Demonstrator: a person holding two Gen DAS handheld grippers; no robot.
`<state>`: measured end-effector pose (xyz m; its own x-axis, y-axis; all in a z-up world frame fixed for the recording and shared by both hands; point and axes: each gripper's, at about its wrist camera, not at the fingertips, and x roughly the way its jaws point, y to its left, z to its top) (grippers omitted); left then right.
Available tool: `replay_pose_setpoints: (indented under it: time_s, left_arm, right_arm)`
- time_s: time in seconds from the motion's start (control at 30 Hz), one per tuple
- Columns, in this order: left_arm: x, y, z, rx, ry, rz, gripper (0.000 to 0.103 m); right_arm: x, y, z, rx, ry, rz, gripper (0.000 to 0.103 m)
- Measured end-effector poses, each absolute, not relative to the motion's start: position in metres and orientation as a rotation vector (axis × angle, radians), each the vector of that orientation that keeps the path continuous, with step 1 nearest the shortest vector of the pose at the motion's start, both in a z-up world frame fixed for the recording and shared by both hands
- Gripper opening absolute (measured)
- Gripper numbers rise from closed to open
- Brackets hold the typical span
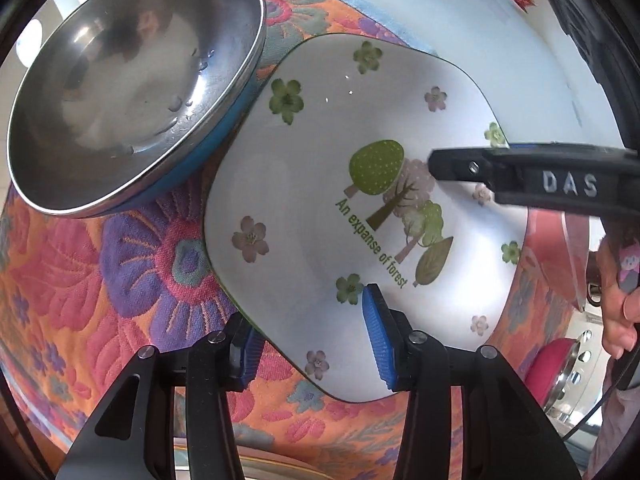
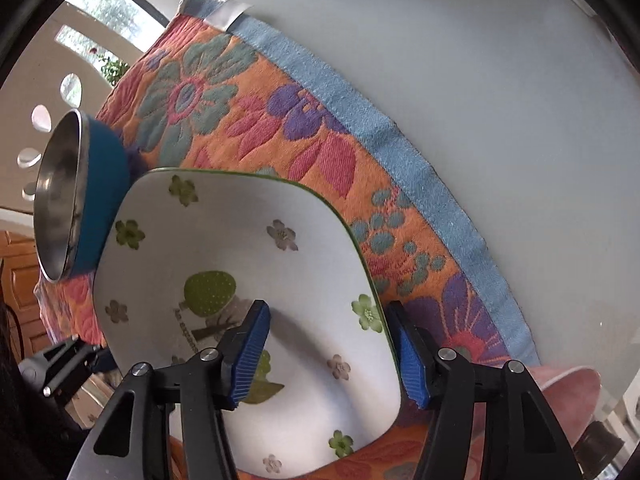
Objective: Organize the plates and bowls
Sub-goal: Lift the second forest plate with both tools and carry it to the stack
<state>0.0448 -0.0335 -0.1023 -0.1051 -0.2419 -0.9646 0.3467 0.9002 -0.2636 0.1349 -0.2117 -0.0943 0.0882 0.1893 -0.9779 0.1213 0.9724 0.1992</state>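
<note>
I see: plate (image 1: 320,184) (flowered), both hand-held grippers, left (image 1: 316,344) and right (image 2: 328,354), straddling its rim, jaws apart; bowl (image 1: 132,80) beside.

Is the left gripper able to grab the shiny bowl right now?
Probably not yet. The left gripper has its fingers astride the edge of the flowered plate, so it is busy. The steel bowl sits beside the plate, uncovered, so it seems reachable afterwards.

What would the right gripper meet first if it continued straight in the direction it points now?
Probably the square plate: the right gripper straddles its edge, one finger over the plate, the other outside over the floral cloth. Depth is unclear.
</note>
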Motion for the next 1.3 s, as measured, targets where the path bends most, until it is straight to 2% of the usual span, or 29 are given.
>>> replay_pose_setpoints:
  time_s: [0.57,1.3]
  left_arm:
    - [0.036,0.024,-0.083,0.03,1.592,-0.558,0.044]
    - [0.026,0.075,-0.046,0.009,1.546,-0.573,0.044]
  right_arm:
    - [0.095,-0.196,-0.053,0.328,1.427,0.106,0.055]
    - [0.071,-0.158,-0.036,0.358,1.418,0.083,0.055]
